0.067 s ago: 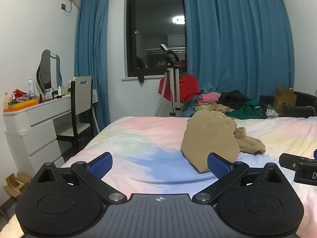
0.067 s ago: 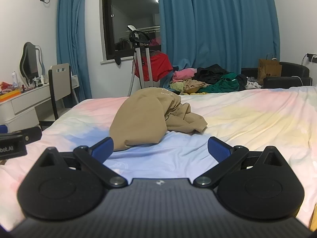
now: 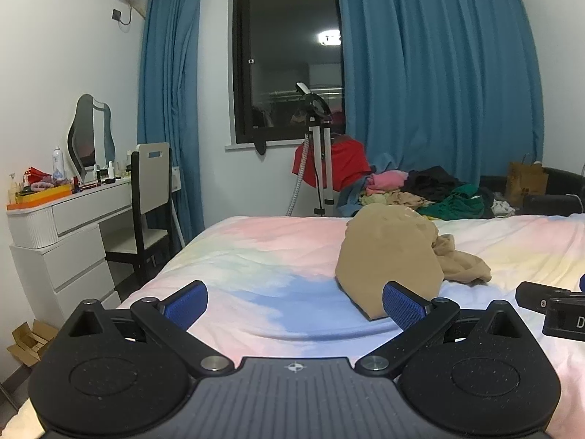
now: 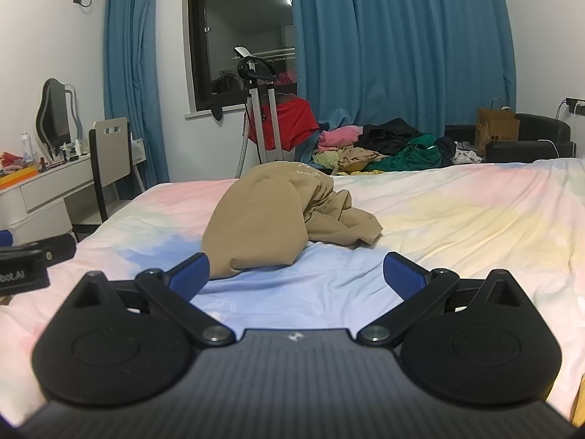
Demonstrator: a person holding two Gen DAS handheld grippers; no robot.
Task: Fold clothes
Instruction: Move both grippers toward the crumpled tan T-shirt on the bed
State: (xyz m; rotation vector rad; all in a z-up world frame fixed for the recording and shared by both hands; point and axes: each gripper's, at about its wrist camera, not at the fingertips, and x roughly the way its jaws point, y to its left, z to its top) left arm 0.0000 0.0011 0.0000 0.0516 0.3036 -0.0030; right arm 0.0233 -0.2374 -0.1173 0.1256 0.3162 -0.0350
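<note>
A crumpled tan garment (image 3: pixel 395 256) lies in a heap on the pastel bed (image 3: pixel 256 256); it also shows in the right wrist view (image 4: pixel 270 219). My left gripper (image 3: pixel 295 301) is open and empty, low over the bed, with the garment ahead and to its right. My right gripper (image 4: pixel 296 272) is open and empty, with the garment just ahead and slightly left. The right gripper's body shows at the right edge of the left wrist view (image 3: pixel 552 309). The left gripper's body shows at the left edge of the right wrist view (image 4: pixel 25 263).
A pile of mixed clothes (image 3: pixel 427 192) lies beyond the bed's far edge. A tripod (image 3: pixel 321 161) with a red cloth stands by the window. A white dresser (image 3: pixel 62 234) and chair (image 3: pixel 150 197) stand left of the bed. A black sofa with a paper bag (image 4: pixel 497 131) is far right.
</note>
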